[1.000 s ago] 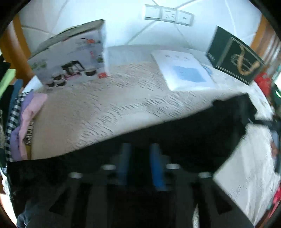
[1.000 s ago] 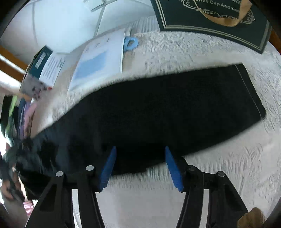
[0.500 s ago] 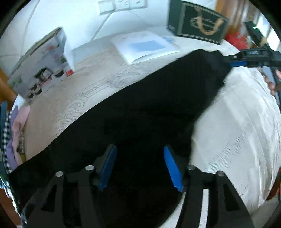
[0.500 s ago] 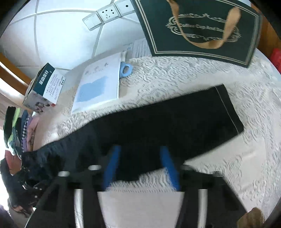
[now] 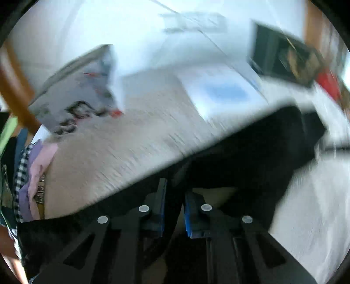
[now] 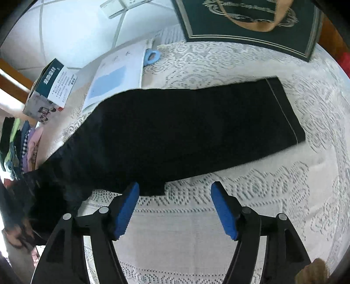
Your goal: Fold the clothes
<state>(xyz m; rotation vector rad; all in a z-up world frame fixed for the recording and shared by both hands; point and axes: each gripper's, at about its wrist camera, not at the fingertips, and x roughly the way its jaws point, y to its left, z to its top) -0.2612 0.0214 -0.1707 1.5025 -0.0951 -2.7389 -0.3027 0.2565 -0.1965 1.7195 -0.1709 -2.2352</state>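
Black trousers [image 6: 186, 131] lie stretched across the lace tablecloth [image 6: 262, 196], hem end at the right, waist end bunched at the left edge. My right gripper [image 6: 175, 196] is open and empty, hovering just in front of the trousers' near edge. In the blurred left wrist view my left gripper [image 5: 175, 196] is shut on the black trousers [image 5: 240, 157] near the waist end and holds the cloth lifted off the table.
A dark green gift bag [image 6: 251, 19] stands at the back. A white booklet [image 6: 116, 74], a blue clip [image 6: 152, 55] and a product box [image 6: 50, 87] lie at the back left. A pile of coloured clothes [image 6: 19, 144] sits at the left edge.
My left gripper was open over the trousers half a second ago and is now shut on them and moving. My right gripper has opened wider and drawn back a little from the cloth.
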